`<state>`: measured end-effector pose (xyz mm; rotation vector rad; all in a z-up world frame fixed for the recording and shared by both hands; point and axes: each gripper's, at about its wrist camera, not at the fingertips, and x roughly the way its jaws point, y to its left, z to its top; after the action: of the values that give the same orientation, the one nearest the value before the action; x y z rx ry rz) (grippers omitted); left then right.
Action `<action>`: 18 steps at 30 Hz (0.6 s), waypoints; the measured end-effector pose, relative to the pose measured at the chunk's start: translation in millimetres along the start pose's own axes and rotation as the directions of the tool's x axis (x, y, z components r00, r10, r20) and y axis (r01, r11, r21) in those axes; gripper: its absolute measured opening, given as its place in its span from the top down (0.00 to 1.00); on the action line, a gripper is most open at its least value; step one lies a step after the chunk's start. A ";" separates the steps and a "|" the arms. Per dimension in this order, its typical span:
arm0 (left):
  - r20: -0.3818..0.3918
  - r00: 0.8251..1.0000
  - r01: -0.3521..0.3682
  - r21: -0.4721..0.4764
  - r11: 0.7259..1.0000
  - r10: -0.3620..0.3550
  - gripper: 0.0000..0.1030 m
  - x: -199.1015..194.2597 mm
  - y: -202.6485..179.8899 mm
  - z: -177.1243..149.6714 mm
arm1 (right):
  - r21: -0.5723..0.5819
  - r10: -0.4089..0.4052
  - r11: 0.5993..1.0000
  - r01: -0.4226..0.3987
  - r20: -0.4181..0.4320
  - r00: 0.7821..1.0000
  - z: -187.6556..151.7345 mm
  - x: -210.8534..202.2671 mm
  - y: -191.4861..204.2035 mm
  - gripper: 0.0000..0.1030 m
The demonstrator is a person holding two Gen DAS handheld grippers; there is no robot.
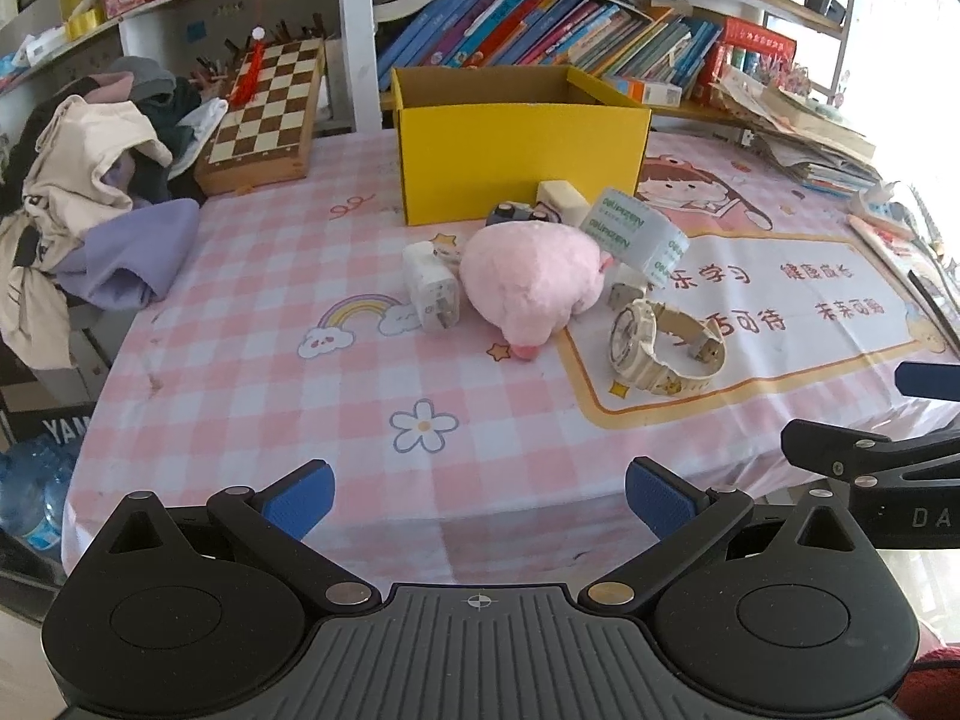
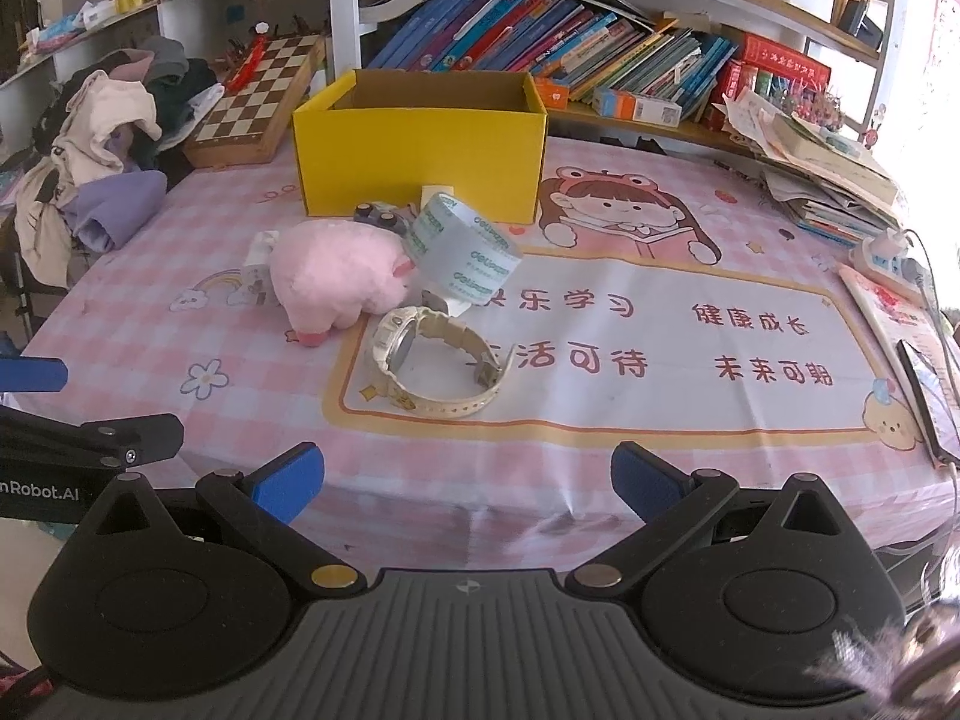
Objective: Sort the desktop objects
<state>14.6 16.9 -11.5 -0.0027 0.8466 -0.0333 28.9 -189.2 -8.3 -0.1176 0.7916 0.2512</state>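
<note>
A yellow cardboard box (image 1: 522,165) (image 2: 420,162) stands open at the back of the table. In front of it lie a pink plush toy (image 1: 531,279) (image 2: 336,279), a white charger plug (image 1: 429,291), a roll of clear tape (image 1: 639,234) (image 2: 465,246), a cream wristwatch (image 1: 663,345) (image 2: 441,363), a white eraser block (image 1: 561,198) and a small dark toy (image 1: 519,213) (image 2: 378,216). My left gripper (image 1: 480,504) is open and empty at the table's near edge. My right gripper (image 2: 468,489) is open and empty, just short of the watch.
A chessboard (image 1: 264,111) and a pile of clothes (image 1: 90,192) sit at the back left. Books line the shelf (image 2: 600,54) behind. Stacked papers (image 2: 828,168), a power strip (image 2: 888,255) and a phone (image 2: 927,402) lie at the right. The tablecloth (image 1: 270,396) is pink-checked.
</note>
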 end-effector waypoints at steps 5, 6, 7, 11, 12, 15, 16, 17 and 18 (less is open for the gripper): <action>0.012 1.000 0.009 0.003 1.000 -0.009 0.00 -1.0 2.7 1.1 | 0.010 0.007 1.000 -0.007 -0.013 1.000 3.2 3.8 0.9 0.00; 0.014 1.000 0.009 0.001 1.000 -0.009 0.00 -1.3 3.4 1.4 | 0.010 0.006 1.000 -0.006 -0.016 1.000 3.7 4.6 1.3 0.00; 0.017 1.000 0.009 -0.001 1.000 -0.009 0.00 -1.6 4.3 1.7 | 0.011 0.006 1.000 -0.006 -0.020 1.000 4.3 5.2 1.4 0.00; 0.031 0.999 0.011 -0.015 1.000 -0.010 0.00 -3.2 8.0 3.5 | 0.004 0.010 1.000 -0.010 -0.012 1.000 7.0 4.5 2.8 0.00; 0.033 0.999 0.014 -0.018 1.000 -0.014 0.00 -3.3 9.0 3.8 | -0.001 0.012 1.000 -0.012 -0.011 1.000 7.4 4.4 3.5 0.00; 0.041 0.999 0.024 -0.029 0.999 -0.022 0.00 -4.7 11.0 4.6 | -0.019 0.022 1.000 -0.022 -0.009 1.000 7.7 3.2 6.0 0.00; 0.043 0.999 0.026 -0.031 0.999 -0.024 0.00 -5.2 11.0 4.6 | -0.023 0.024 0.999 -0.024 -0.007 1.000 8.0 2.6 6.5 0.00; 0.045 0.999 0.028 -0.032 0.999 -0.026 0.00 -5.8 11.0 4.6 | -0.026 0.025 0.999 -0.025 -0.004 1.000 7.9 1.9 6.7 0.00; 0.047 0.998 0.030 -0.033 0.999 -0.028 0.00 -6.2 10.9 4.6 | -0.028 0.025 0.999 -0.025 -0.003 1.000 7.8 1.6 6.8 0.00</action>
<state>14.2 28.0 -3.9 -0.0469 0.8004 -0.0461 33.5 -180.8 -4.2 -0.1345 0.7924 0.2860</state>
